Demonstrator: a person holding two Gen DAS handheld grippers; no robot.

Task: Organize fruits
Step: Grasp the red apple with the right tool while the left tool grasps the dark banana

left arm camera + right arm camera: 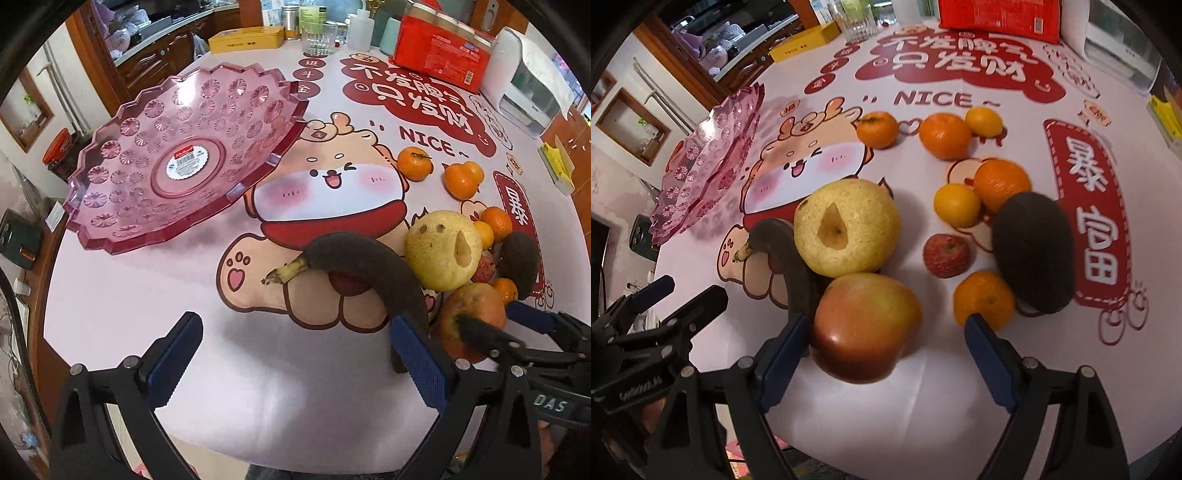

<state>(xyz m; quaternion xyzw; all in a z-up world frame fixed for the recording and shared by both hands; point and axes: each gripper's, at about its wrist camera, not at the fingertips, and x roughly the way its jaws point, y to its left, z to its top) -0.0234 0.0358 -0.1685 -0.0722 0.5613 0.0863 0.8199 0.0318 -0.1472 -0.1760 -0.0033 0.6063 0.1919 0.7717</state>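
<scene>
My right gripper [886, 350] is open around a red-yellow apple [864, 325]; its left pad is almost on the skin and its right pad stands apart. Behind the apple lie a yellow pear-like fruit [846, 232], a blackened banana [790, 266], a small red apple [945, 254], a dark avocado [1034, 251] and several oranges [984, 299]. My left gripper [299, 354] is open over bare tablecloth, its right finger beside the banana [369, 258]. The pink plastic fruit plate [177, 158] stands empty at the far left.
At the table's back stand a red package [439, 55], a drinking glass [319, 37], a yellow tin [245, 38] and a white appliance [528, 85]. The printed tablecloth [147, 295] is bare between plate and fruit. The table's edge runs just under both grippers.
</scene>
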